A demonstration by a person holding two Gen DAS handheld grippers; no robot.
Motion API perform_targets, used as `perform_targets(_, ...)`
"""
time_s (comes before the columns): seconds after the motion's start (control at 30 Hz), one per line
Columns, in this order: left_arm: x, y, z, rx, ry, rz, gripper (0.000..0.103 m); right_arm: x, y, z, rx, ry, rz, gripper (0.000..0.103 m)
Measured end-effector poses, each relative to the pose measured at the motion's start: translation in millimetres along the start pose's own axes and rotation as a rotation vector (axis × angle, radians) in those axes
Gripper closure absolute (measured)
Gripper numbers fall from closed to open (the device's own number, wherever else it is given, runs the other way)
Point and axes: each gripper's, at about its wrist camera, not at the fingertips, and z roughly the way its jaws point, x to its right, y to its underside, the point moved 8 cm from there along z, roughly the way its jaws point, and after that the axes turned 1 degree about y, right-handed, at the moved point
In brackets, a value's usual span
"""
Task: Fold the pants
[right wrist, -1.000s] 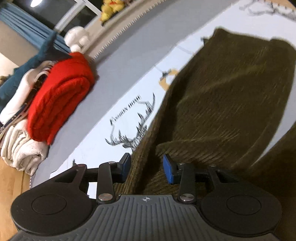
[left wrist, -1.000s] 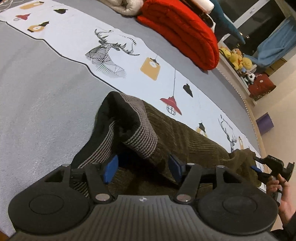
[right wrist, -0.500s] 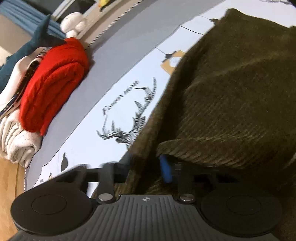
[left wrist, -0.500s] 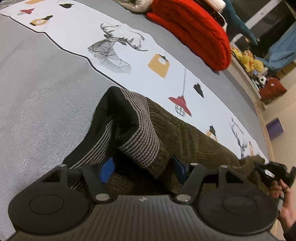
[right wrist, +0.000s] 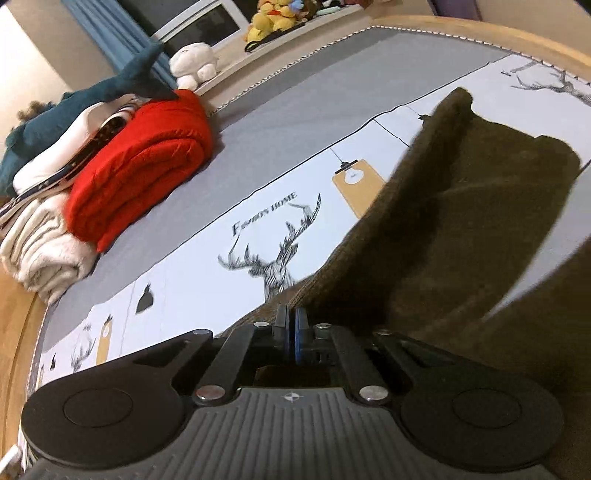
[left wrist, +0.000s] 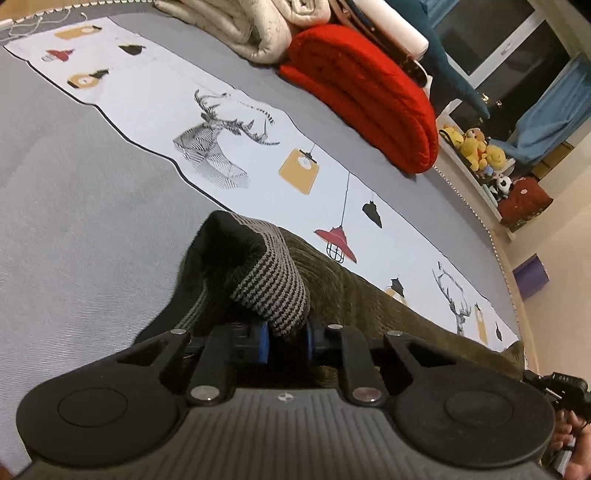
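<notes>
The pants (left wrist: 369, 306) are dark olive green with thin ribs like corduroy, and they lie on the bed, partly on the white printed cloth (left wrist: 258, 147) with deer and lamps on it. They look soft and floppy, and maybe a bit thick and heavy, so they will sag and bend wherever nothing holds them up. The striped stretchy waistband (left wrist: 273, 288) sticks up in a loop with the black inside showing. It looks like the firmest part, so it is a good place to hold. The left gripper (left wrist: 286, 338) is squeezed tight on the bottom of that waistband, with the cloth pinched between its blue pads. The right gripper (right wrist: 290, 332) has its two fingers pressed almost together on a thin edge of the pants near the leg end (right wrist: 480, 184). That bit of cloth is thin and could slip out if it is pulled too hard. Holding both ends at once should help the pants fold flat. Farther away on the gray bed cover (left wrist: 74, 221) sits a folded red blanket (left wrist: 362, 96), some cream blankets (left wrist: 255, 26), and yellow plush toys (left wrist: 476, 147) on a shelf.
</notes>
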Motion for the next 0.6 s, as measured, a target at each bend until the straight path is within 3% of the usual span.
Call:
perform_targets(0.07, -5, 2, -14, -0.017, -0.004, 0.011, 0.084, 0, 6, -15, 0.000, 0.002, -0.030, 0.101)
perform_targets(0.13, -11, 7, -22, -0.056, -0.023, 0.047, 0.084, 6, 18, -24, -0.064, 0.048, -0.043, 0.102)
perform_targets(0.23, -30, 14, -19, -0.124, -0.067, 0.021, 0.084, 30, 65, -18, -0.353, 0.109, 0.022, 0.103)
perform_targets(0.27, -37, 16, -14, -0.152, -0.059, -0.027, 0.084, 35, 71, -19, -0.393, 0.100, 0.019, 0.103)
perform_targets(0.37, -47, 17, -2, -0.175, -0.080, -0.099, 0.083, 49, 56, -28, -0.312, 0.099, -0.041, 0.102)
perform_targets(0.5, -36, 18, -2, -0.142, -0.106, -0.025, 0.081, 118, 30, -35, -0.192, 0.179, 0.199, 0.096)
perform_targets(0.6, -34, 17, -6, -0.117, -0.093, -0.017, 0.080, 153, 9, -38, -0.083, 0.165, 0.356, 0.096)
